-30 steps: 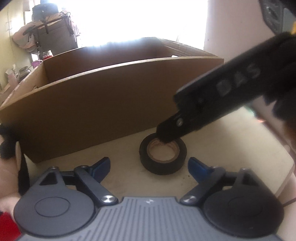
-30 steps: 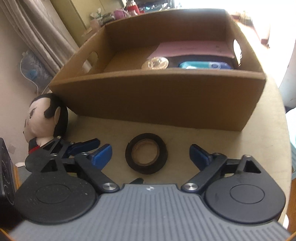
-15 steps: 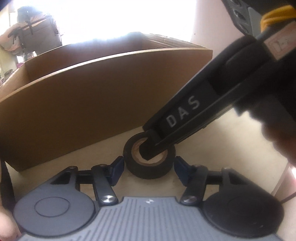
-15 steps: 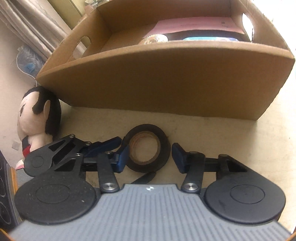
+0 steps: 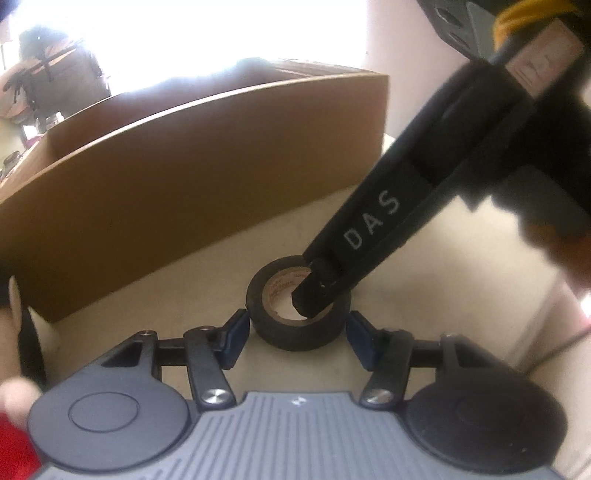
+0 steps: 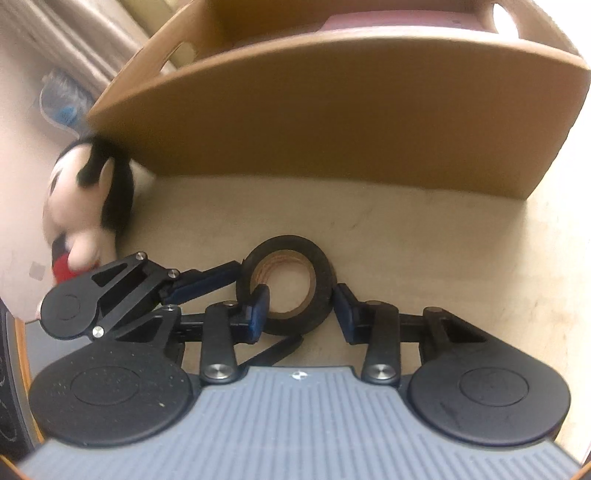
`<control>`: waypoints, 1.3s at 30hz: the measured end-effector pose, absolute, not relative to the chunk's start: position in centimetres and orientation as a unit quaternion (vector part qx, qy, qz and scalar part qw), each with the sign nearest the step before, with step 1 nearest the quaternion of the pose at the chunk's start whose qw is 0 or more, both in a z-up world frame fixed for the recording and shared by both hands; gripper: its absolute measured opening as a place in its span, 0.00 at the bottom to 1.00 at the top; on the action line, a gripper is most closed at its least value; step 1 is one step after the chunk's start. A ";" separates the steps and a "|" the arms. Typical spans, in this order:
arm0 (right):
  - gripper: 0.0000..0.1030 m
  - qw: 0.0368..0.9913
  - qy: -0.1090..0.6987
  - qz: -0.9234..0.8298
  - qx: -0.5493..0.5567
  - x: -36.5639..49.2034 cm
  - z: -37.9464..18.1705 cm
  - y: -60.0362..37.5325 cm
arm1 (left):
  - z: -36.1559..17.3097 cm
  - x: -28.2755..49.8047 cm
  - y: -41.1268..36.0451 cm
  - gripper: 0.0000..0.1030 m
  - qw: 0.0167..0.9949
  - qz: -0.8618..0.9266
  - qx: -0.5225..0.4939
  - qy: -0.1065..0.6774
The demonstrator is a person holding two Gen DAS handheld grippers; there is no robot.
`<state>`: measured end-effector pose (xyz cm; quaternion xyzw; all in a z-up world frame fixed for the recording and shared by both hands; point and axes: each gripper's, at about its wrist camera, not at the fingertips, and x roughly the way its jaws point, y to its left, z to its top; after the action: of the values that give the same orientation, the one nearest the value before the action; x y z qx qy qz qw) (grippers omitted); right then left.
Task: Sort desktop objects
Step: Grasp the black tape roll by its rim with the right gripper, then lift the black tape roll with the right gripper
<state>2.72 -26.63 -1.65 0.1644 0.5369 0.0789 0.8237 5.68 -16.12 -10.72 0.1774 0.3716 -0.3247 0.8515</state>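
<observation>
My left gripper [image 5: 297, 330] clamps the black tape roll [image 5: 297, 317] from both sides as it lies flat on the bench [image 5: 436, 332], just in front of the cardboard box [image 5: 184, 192]. My right gripper [image 6: 301, 308] has just been closing: one finger [image 6: 258, 310] sits inside the roll's core, the other against its outer wall.

Light: strong daylight from a window [image 5: 207, 33] at the far side, blown out to white.
Wall: pale pinkish surface [image 5: 402, 55] to the right of the window.
Curtain: beige pleated fabric [image 6: 66, 33] hanging at upper left.
Tabletop: cream, lightly scuffed [image 6: 443, 251].
Far corner: cluttered dark furniture [image 5: 62, 81], details unclear.
</observation>
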 end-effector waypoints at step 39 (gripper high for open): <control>0.27 0.841 0.525 0.080 0.107 2.1 -0.4 -24.3 | -10.6 -1.7 -13.7 0.63 0.862 -0.325 0.152 0.358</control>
<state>2.07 -24.27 -0.41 0.1070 0.5249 0.0796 0.8406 -1.71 -13.68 -10.58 0.1520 0.3585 -0.3252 0.8618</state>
